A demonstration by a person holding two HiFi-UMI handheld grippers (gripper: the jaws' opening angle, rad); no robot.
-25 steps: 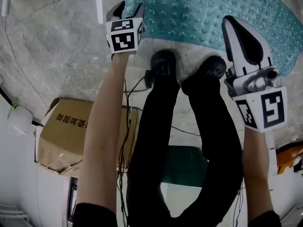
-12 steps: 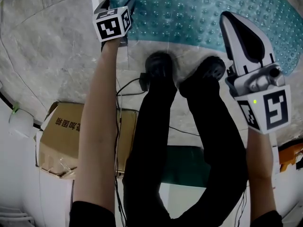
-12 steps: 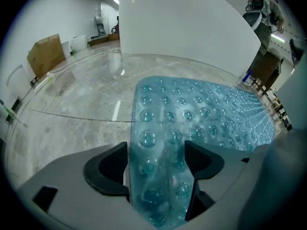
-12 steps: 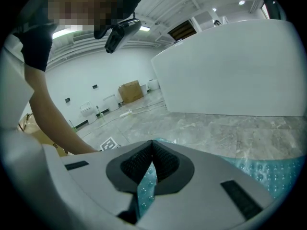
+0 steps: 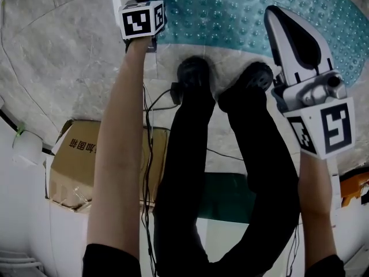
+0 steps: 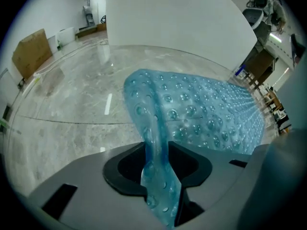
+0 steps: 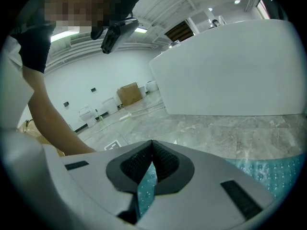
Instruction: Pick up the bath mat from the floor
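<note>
Right now the left gripper (image 6: 158, 153) is clamped on the bath mat (image 6: 206, 116): its jaws have just been closing, and a fold of the translucent teal, bubble-studded sheet stands pinched between the dark pads, rising from them as a narrow ridge. Beyond that ridge the rest of the mat lies spread flat on the grey marbled floor (image 6: 67, 97). From the head view the grip sits at the mat's near left corner, with the gripper pointing steeply down. The right gripper (image 7: 152, 150) has its jaws together, tips meeting, with nothing held; a sliver of teal mat shows below through the slot behind the tips. It hangs above the mat's near edge on the right side, apart from the surface. The person's black shoes (image 5: 195, 74) stand just short of that near edge, and a cardboard box (image 5: 75, 166) sits on the floor behind, to the left.
</note>
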